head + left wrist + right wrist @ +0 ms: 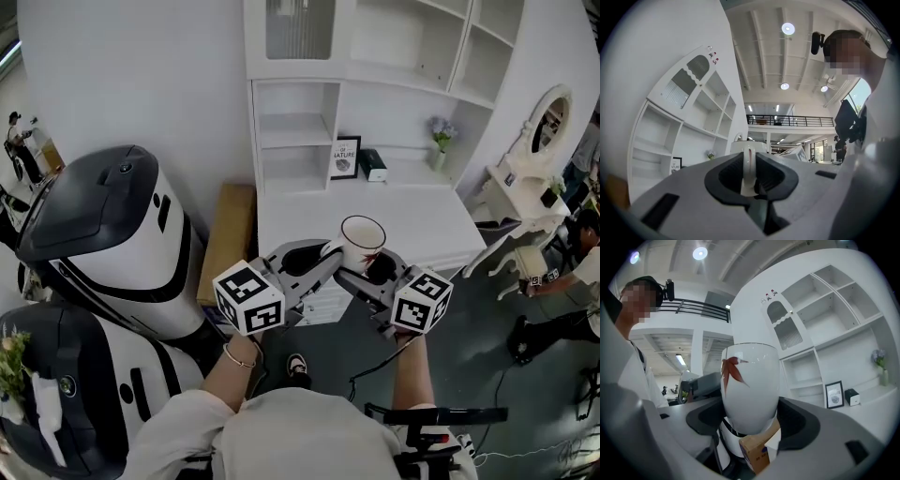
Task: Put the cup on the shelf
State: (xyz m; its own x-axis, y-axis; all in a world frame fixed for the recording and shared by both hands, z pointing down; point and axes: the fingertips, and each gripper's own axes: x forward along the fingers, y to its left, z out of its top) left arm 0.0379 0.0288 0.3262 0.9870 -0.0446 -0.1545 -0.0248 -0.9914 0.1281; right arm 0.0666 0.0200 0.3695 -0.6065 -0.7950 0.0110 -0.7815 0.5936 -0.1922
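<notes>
- The cup point(362, 240), white with a red leaf, is held upright in mid-air, just short of the white counter point(412, 225).
- The left claw point(319, 260) is pinched narrowly on its handle point(748, 164); the right claw point(375, 270) clasps its body.
- Step in hand: carrying. Next it likely needs lifting forward onto the shelf point(292, 129) and setting down level before either claw lets go.

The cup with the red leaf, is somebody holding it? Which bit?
Yes, both grippers hold the cup. The left gripper is clamped on its thin handle, and the right gripper squeezes its round body.
</notes>
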